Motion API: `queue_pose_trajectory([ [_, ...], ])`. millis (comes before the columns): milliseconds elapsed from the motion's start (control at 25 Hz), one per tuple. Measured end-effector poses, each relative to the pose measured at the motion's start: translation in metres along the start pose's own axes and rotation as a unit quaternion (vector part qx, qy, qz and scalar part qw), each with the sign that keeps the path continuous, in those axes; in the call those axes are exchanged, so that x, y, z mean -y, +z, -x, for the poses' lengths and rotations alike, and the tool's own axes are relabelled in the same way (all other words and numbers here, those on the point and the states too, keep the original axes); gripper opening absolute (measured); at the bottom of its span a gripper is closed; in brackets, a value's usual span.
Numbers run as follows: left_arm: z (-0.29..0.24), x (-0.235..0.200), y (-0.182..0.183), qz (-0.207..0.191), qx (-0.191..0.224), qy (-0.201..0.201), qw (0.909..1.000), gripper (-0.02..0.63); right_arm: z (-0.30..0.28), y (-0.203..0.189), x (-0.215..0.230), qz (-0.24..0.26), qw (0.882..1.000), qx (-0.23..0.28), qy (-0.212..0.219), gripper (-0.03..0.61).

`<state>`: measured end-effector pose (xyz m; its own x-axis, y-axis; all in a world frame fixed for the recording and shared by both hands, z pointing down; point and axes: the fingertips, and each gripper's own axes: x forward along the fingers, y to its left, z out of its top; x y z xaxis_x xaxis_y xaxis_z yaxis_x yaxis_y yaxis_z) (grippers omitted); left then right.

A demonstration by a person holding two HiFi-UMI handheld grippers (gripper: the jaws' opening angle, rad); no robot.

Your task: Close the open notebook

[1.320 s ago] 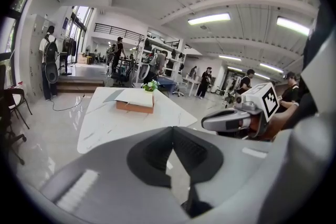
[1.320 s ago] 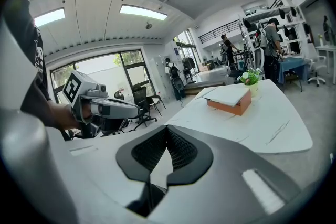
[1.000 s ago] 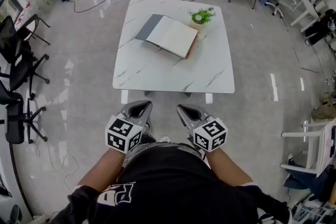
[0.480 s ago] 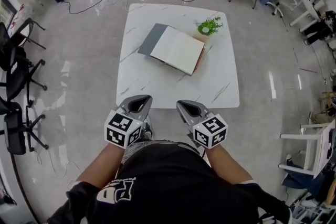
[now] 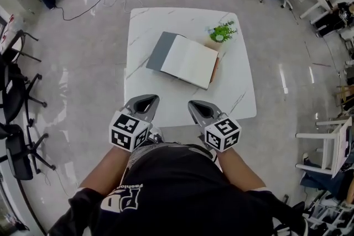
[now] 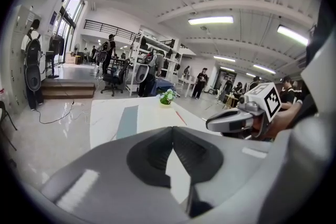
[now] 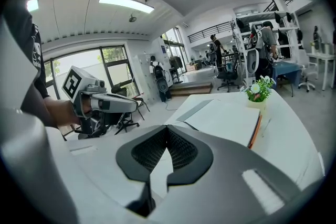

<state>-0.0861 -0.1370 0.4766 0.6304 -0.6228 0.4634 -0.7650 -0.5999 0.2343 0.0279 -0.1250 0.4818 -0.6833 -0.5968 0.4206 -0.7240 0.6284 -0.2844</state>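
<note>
Noted left gripper [image 5: 144, 100] and right gripper [image 5: 198, 107] jaws closed, empty, short of open notebook [image 5: 188, 62] on marble table [image 5: 166, 109] beside potted plant [image 5: 223, 33]; could skid notebook or tip plant when flipping grey cover [image 5: 160, 51].

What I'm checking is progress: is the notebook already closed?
No, the notebook lies open on the table, its pale pages facing up.

The notebook [image 5: 188, 61] lies open and flat on the white marbled surface [image 5: 166, 102] — pale blank pages up, grey cover spread left, orange edge along the right.
</note>
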Motion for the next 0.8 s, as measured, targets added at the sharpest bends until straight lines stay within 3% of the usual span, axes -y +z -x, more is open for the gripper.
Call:
queue_pose_trajectory([
  [360, -0.014, -0.045, 0.008, -0.015, -0.011, -0.024, 0.9995, 0.058, -0.036, 0.022, 0.014, -0.007, 0.999, 0.012, -0.036, 0.000],
  [600, -0.023, -0.059, 0.009, -0.008, -0.013, -0.018, 0.9997, 0.058, -0.039, 0.026, 0.022, -0.008, 0.999, 0.009, -0.042, 0.000],
  [800, -0.029, -0.068, 0.006, -0.010, -0.012, 0.010, 0.9998, 0.058, -0.045, 0.021, 0.027, 0.003, 1.000, -0.011, -0.024, 0.000],
])
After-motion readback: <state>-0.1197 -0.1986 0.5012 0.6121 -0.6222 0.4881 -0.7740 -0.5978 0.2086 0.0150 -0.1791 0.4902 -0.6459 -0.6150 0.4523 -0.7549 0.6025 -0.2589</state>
